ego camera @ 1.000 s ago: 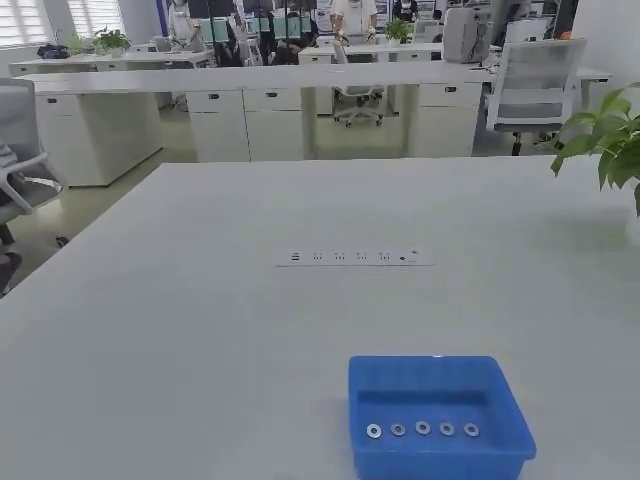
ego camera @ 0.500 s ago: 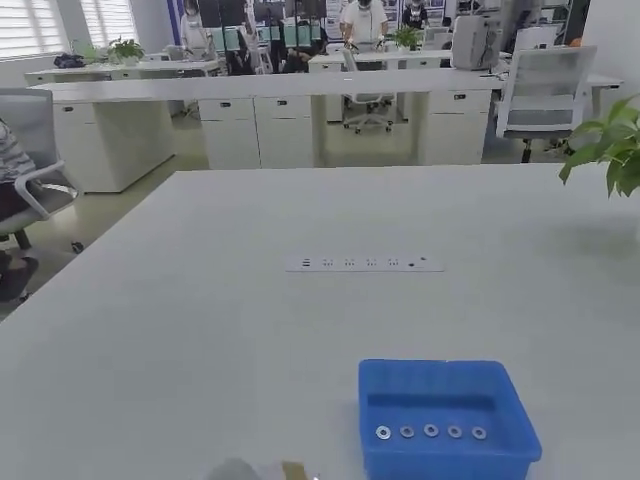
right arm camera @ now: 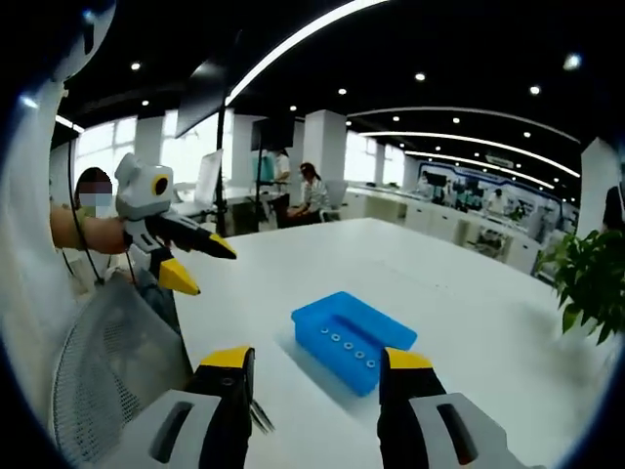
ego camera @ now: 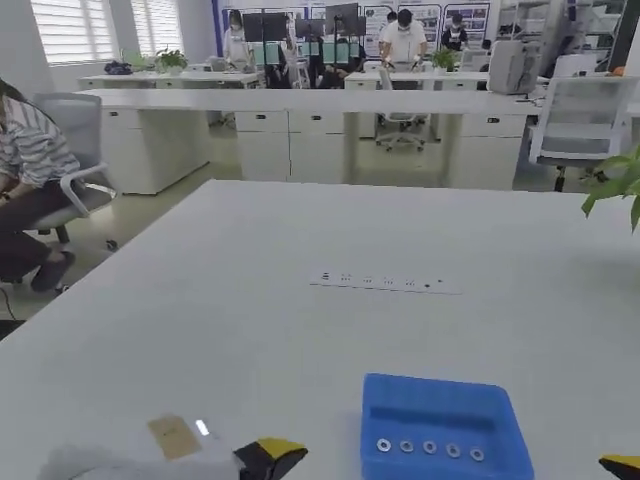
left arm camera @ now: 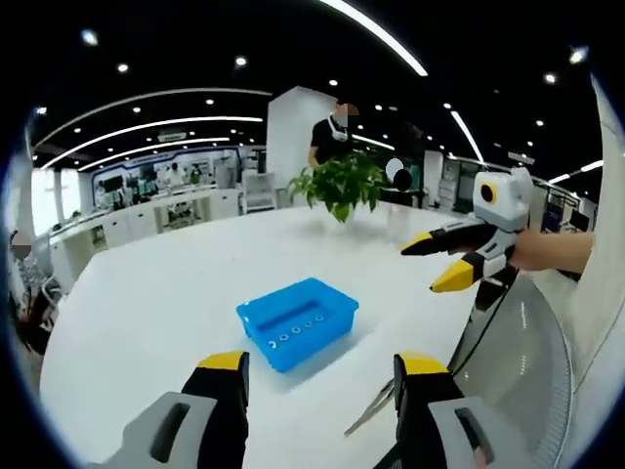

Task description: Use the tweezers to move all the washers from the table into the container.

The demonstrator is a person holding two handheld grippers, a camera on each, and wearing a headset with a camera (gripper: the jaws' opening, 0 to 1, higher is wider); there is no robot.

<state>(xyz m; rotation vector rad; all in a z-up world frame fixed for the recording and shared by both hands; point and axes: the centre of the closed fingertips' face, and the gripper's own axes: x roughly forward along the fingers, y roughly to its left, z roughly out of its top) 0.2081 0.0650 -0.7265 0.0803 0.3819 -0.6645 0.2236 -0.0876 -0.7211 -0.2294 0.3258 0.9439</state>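
As five washers (ego camera: 430, 447) lie in the container (ego camera: 435, 385) ahead, transfer appears complete. Left gripper (left arm camera: 322, 363) and right gripper (right arm camera: 317, 359) stand wide, empty, tweezers (left arm camera: 371, 415) beside them. Next: check bench (ego camera: 200, 330) for strays.

We see our left gripper (left arm camera: 322, 363) spread wide before the blue container (left arm camera: 298, 322), which holds a row of washers (left arm camera: 293, 335); the tweezers (left arm camera: 371, 410) lie beside its right jaw.

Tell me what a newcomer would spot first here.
The blue container on the white table, with five washers in a row inside. Then the yellow-tipped left gripper and right gripper, both open and empty, and the tweezers lying on the table, unheld.
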